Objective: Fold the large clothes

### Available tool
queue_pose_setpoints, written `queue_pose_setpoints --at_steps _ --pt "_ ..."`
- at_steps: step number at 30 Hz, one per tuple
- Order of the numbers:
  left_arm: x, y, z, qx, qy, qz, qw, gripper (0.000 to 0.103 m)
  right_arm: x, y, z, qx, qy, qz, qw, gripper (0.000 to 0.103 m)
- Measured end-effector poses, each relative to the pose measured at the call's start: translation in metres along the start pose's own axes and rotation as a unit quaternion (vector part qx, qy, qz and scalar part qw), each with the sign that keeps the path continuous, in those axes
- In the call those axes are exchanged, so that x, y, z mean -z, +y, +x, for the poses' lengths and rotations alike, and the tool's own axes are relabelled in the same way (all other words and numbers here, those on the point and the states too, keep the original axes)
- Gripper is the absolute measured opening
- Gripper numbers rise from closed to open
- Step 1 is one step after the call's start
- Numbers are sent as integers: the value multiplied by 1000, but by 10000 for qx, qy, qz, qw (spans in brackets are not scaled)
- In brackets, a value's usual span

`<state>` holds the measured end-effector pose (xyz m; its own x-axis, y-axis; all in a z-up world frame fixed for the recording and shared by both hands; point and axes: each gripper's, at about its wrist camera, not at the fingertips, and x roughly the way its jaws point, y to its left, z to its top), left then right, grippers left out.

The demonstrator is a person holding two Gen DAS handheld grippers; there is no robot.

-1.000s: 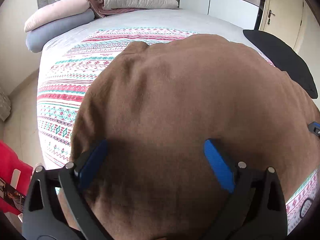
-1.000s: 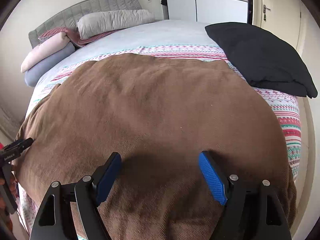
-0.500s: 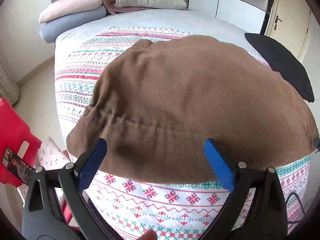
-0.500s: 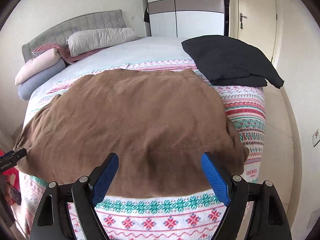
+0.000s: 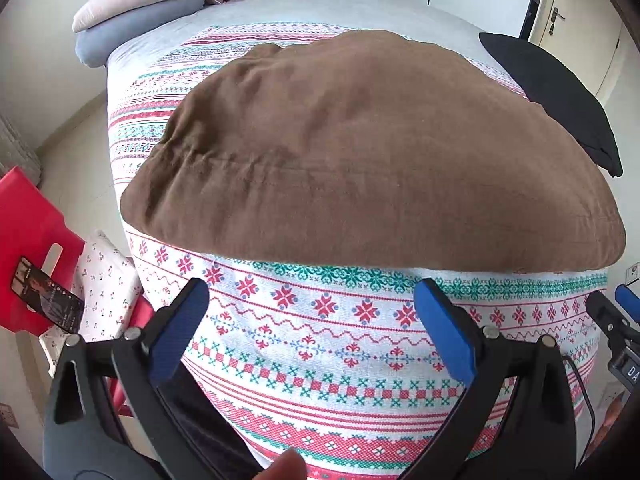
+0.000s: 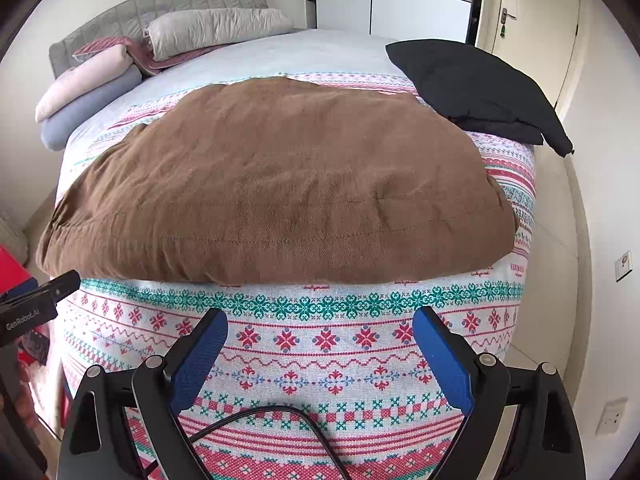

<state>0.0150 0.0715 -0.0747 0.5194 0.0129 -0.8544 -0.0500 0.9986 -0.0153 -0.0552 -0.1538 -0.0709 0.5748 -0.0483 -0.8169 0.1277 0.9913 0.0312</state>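
Two claws are in view, one per hand. The left claw (image 5: 312, 320) has its blue-padded fingers spread wide with nothing between them, and the right claw (image 6: 320, 344) stands equally wide and holds nothing. Both hang over the foot edge of the bed (image 6: 320, 360), just short of the one brown garment (image 6: 272, 184), which lies flat ahead of them on the patterned bedspread (image 5: 320, 340), its near hem running across beyond both sets of fingertips and touching neither. In the right wrist view the left claw's body shows at the left edge, printed "GenRobot.AI". A black cable (image 6: 280, 416) loops over the bedspread between the right claw's fingers.

Beyond the garment, on its right, lies one folded black garment (image 6: 476, 88). At the head of the bed are three pillows (image 6: 216, 32), pink, blue-grey and grey, against a grey padded headboard (image 6: 168, 0). Small red writing on the bedspread's edge is too small to read. Left of the bed stands one red stool (image 5: 24, 240) with a phone (image 5: 48, 300) on it.
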Motion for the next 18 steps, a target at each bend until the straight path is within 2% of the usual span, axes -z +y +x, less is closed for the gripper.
queue_pose_setpoints --at_steps 8,18 --pt "4 -23 -7 214 -48 249 9994 102 2 5 -3 6 -37 -19 10000 95" --pt "7 -27 -8 202 -37 268 9994 102 3 8 1 -77 7 20 10000 95"
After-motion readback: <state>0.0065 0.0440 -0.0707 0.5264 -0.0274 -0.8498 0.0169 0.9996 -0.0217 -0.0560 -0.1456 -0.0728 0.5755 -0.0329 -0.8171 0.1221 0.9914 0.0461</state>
